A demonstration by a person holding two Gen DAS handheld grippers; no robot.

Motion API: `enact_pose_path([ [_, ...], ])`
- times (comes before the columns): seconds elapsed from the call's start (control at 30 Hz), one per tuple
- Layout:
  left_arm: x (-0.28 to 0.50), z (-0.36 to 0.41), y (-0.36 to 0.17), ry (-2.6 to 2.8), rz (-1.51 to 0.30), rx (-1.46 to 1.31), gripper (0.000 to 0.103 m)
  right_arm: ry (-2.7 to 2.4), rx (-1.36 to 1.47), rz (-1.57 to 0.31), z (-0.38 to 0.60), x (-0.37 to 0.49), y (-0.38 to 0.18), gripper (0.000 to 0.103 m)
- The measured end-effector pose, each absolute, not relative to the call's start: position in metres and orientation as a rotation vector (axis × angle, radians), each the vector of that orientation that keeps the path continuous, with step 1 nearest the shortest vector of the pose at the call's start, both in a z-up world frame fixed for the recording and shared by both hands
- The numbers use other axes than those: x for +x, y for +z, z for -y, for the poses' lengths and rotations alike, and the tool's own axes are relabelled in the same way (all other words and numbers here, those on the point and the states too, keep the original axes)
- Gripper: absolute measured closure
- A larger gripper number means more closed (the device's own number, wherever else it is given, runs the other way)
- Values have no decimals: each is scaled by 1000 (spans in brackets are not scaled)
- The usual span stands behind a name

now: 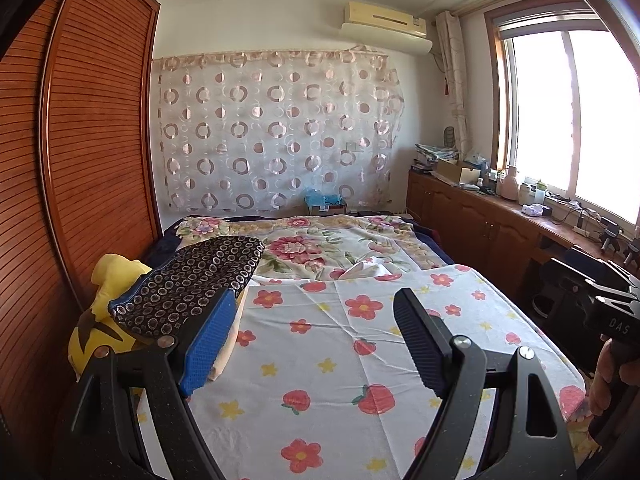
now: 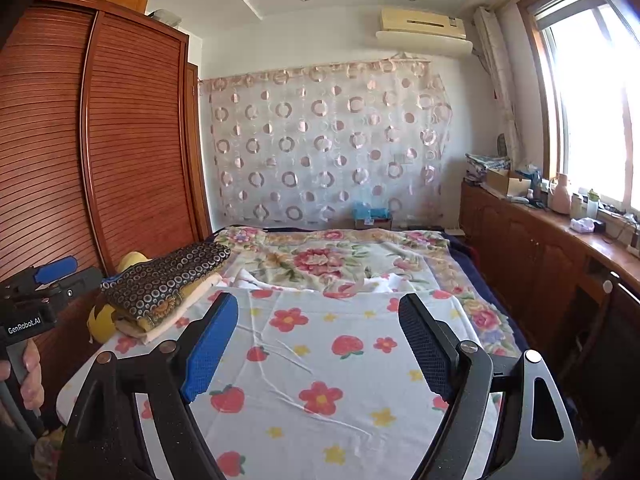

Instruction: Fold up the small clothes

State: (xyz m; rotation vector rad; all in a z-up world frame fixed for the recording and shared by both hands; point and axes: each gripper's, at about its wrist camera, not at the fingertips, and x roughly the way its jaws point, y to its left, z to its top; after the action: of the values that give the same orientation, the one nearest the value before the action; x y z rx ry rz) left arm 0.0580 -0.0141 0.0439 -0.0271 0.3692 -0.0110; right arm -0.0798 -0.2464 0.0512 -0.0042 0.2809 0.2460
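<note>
The left hand-held gripper hangs wide open, nothing between its jaws, above a flower-print sheet on the bed. A dark ring-patterned folded garment tops a pile at left, beside a yellow plush toy.

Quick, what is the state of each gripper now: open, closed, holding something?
Left gripper: open, holding nothing.
Right gripper: open, holding nothing.
</note>
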Motion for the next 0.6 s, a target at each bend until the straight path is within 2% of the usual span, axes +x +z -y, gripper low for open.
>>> enact_pose_path([
  [0.6, 58, 9, 44, -8, -367, -28, 21, 247, -5, -282, 251, -78, 51, 19],
])
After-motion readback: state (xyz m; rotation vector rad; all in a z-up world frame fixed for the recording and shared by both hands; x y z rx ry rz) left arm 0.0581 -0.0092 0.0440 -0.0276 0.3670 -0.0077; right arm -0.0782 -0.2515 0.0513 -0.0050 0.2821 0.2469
